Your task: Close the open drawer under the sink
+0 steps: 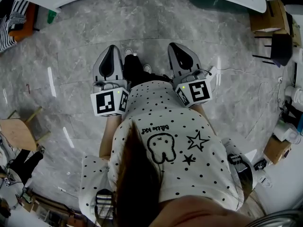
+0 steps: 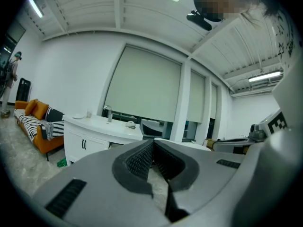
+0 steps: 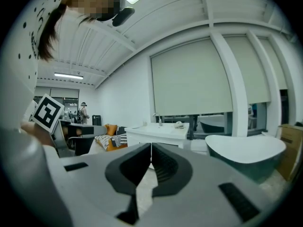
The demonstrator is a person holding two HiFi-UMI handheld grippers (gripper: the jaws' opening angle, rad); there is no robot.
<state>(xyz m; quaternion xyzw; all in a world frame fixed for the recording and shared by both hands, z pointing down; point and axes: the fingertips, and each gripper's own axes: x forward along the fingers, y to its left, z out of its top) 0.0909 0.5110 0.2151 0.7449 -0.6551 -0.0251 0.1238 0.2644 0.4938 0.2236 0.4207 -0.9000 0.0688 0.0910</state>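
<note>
Well, both my tongs are empty right now. My left tongs (image 2: 152, 144) are pinched shut with nothing between them, and my right tongs (image 3: 150, 149) are pinched shut and empty too. I hold them out in front of me, side by side, above the gray floor (image 1: 156, 27). The sink cabinet (image 2: 97, 138) is white and stands well apart from me, across the room. It has a tap (image 2: 108, 112) on top, an orange sofa (image 2: 33, 124) near one side and a big bathtub (image 3: 246, 150) off to the other side. The drawer should be under that sink, but from here I cannot make it out, so I cannot tell how far it sticks out. I think I have to walk closer first. I guess the drawer is hard and stiff, maybe a bit heavy, and slides in on rails, so it should not break. I do not think I need to grab it. I would put my shut tongs flat on the middle of its front and push slowly, so it goes in straight and does not bang.
</note>
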